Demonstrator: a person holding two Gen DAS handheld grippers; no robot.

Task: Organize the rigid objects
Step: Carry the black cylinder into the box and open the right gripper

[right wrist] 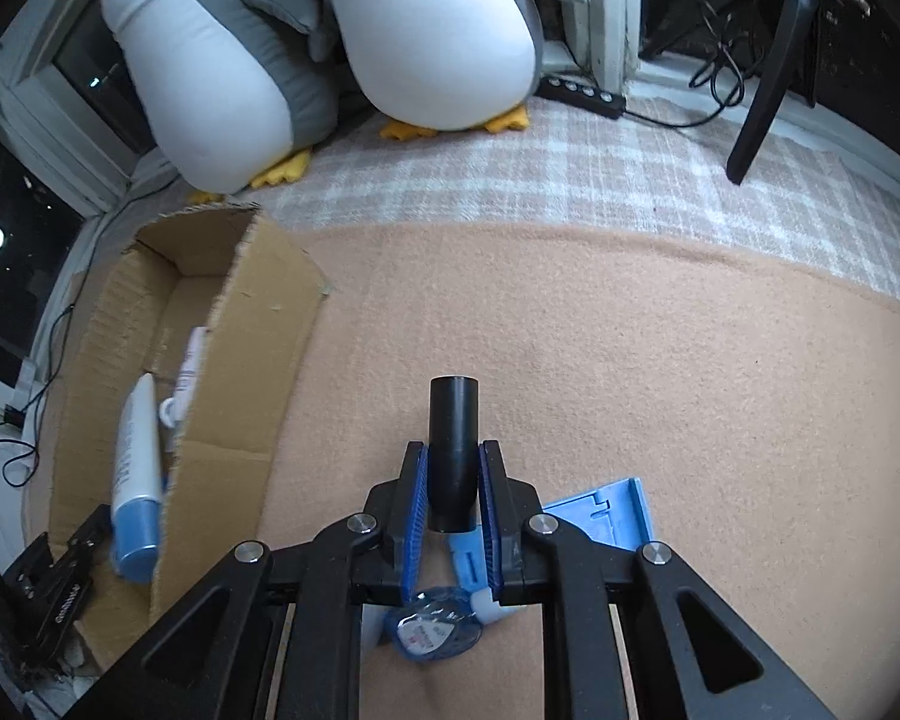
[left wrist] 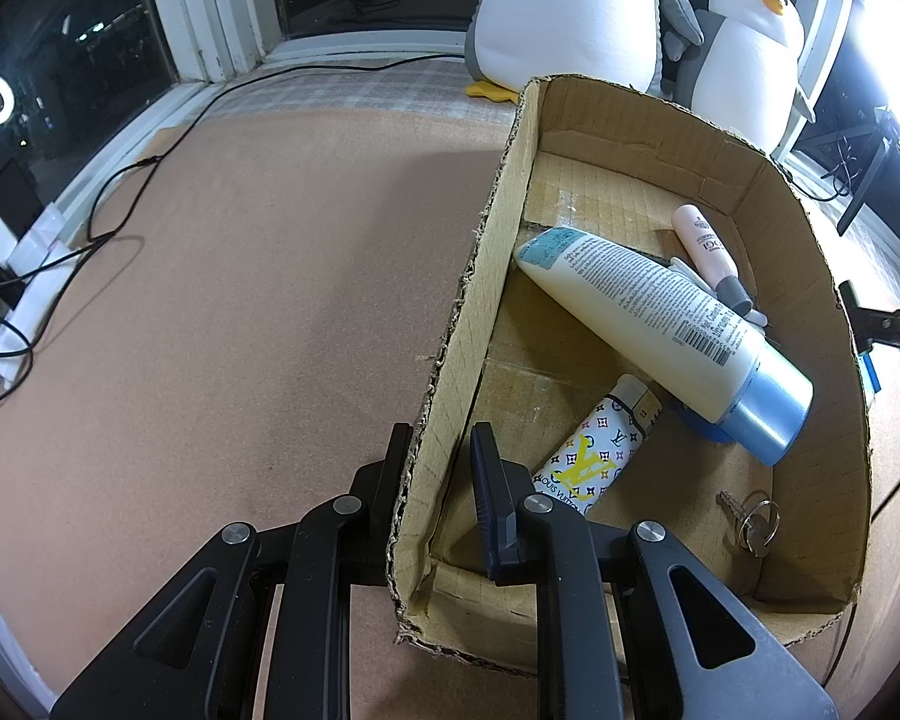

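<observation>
Now the right gripper (right wrist: 453, 498) pinches a black cylinder (right wrist: 453, 450) — its long axis runs straight ahead, beyond the fingertips. The cardboard box (right wrist: 222, 372) sits left of those fingers (nearer the left gripper (left wrist: 435, 480), clamped on its wall).

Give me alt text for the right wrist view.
The right gripper is shut on a black cylinder above tan carpet. A cardboard box holding tubes sits at left, blue plastic items lie under the gripper, and two plush penguins stand behind.

We are seeing dim indoor light, white glare (left wrist: 894, 54) flaring upper right (fisheye edges bending, darkening).
</observation>
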